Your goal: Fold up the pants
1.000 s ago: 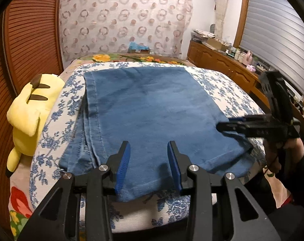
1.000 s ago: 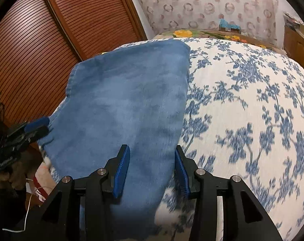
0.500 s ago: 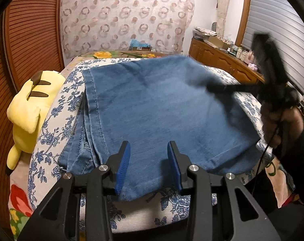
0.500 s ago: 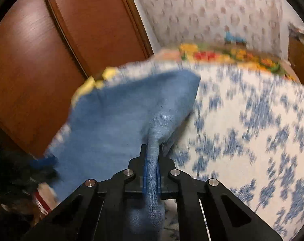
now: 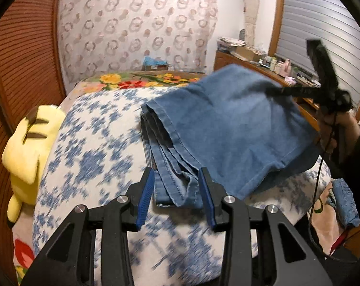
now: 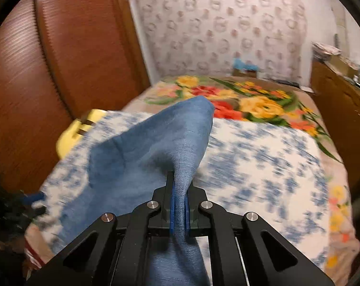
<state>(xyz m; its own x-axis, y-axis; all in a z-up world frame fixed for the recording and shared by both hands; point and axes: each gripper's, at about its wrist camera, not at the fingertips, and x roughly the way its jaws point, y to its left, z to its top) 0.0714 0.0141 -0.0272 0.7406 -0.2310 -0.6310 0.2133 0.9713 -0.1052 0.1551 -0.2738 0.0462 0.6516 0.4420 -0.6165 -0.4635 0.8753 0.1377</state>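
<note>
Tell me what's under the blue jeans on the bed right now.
Under the jeans lies the blue-flowered white cover, and the jeans' own folded layers show at the left edge. Whatever sits beneath their middle is hidden by the cloth.

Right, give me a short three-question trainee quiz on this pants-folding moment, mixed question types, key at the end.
1. True or false: the right gripper is shut on the pants.
2. Multiple choice: the left gripper is A) clamped on the pants, B) open with the pants' edge between its fingers, C) holding the yellow plush toy.
3. Fill in: the pants lie on a bedspread printed with blue ____.

Key: 1 true; 2 B; 3 flowers.
</note>
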